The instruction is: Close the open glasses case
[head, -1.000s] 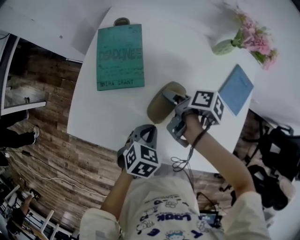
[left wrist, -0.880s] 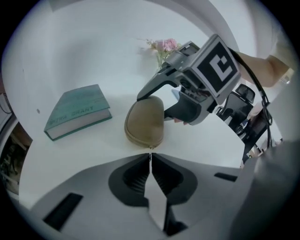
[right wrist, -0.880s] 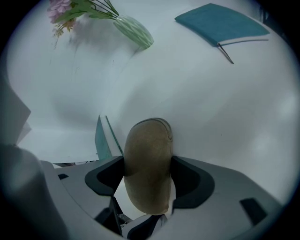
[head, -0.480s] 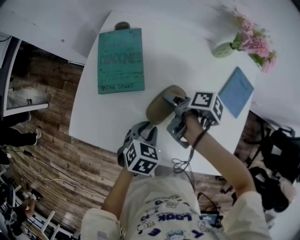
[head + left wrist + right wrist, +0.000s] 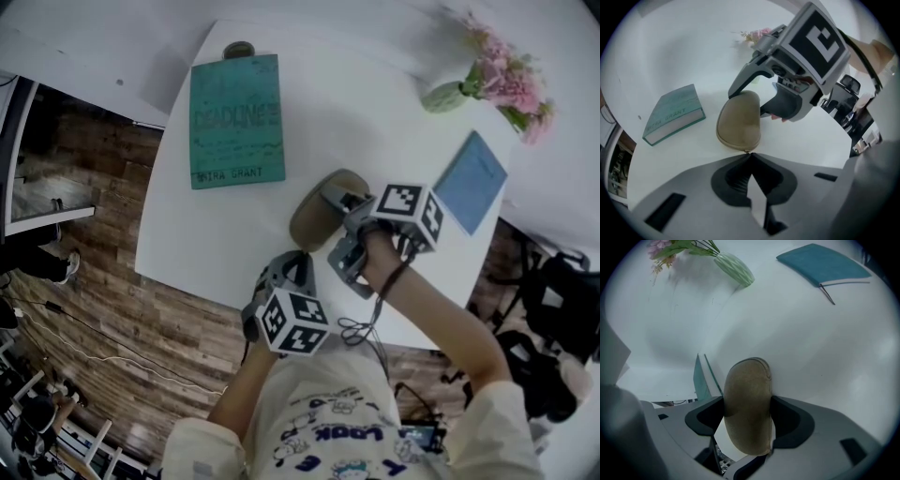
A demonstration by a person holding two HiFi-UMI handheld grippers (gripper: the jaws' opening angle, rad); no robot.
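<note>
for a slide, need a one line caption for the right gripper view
Right gripper clamped on a tan glasses case on a white table, green vase of pink flowers and teal notebook beyond.

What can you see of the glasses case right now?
The case is a tan oval with a soft, suede-like shell and a seam round its rim, and its lid looks shut. It lies flat on the white table. The right gripper clamps its long sides at one end. The left gripper, whose jaws have just closed on nothing, has its tips at the other end; I cannot tell if they touch it.
</note>
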